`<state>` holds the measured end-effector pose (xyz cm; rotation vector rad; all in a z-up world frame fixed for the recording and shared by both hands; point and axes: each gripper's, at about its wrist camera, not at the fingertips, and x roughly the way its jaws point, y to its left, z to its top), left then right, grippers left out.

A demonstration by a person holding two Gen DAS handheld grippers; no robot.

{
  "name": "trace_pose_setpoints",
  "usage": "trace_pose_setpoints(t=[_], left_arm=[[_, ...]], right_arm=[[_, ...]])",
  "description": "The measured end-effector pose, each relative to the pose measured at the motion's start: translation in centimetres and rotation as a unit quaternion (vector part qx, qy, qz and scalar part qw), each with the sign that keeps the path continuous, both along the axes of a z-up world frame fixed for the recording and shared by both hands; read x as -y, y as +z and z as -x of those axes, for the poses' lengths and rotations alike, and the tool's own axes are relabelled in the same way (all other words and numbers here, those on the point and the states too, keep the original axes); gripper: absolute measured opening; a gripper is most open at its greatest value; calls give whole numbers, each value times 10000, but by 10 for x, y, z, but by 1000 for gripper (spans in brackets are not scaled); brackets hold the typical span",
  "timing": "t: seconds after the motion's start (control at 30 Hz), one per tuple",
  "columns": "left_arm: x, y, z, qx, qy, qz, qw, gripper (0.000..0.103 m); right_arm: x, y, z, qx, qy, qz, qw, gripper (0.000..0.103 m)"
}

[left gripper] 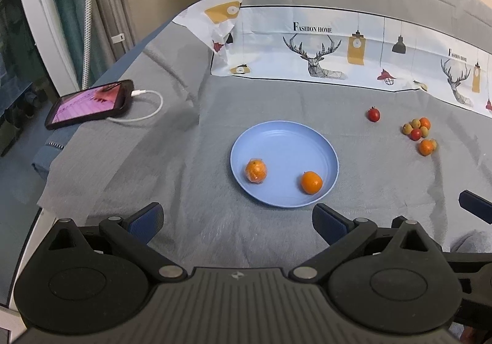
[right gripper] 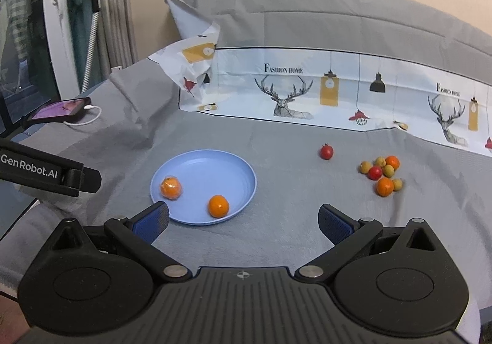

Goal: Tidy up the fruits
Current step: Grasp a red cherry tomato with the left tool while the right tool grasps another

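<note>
Far to the left of both sets of jaws, a phone [left gripper: 89,104] lies at the bed's edge with its screen lit and a white cable [left gripper: 147,105] plugged into its near end, its long axis running left to right; the left gripper [left gripper: 236,221] hangs with jaws spread wide and empty, and the blue plate [left gripper: 284,133] lies just ahead of them, a little toward the right jaw; in the plate, a plastic-wrapped orange [left gripper: 255,171] sits at the left and a bare orange [left gripper: 311,182] at the right, stem end up, the two apart; the right gripper [right gripper: 243,219] is likewise spread and holds nothing, the plate's near rim just ahead of its left jaw; ahead of its right jaw a lone red fruit [right gripper: 326,151] stands with its calyx upward, and further right lies a cluster of small fruits [right gripper: 381,173], orange, red and yellowish, touching one another; all rests on a grey bedspread [right gripper: 276,233], rumpled at the left; beyond it a printed cloth [right gripper: 338,91] with deer and lamps runs across, reading "Fashion Home"; grey curtains and a white frame stand at far left.
</note>
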<state>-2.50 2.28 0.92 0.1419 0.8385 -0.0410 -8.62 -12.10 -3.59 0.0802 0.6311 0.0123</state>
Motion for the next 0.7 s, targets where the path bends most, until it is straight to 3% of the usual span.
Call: trace_pose_setpoints(t=[0.43,0.7], left_arm=[[69,-12,-62,-304,-463,-168,9983,103],[134,-39,-139,-755,-738,-137,9943,103]], right_arm=[[65,-39,-37,-28,-811,-194,9965,102],[141,-96,-109,-57,-1475,-67,9890,102]])
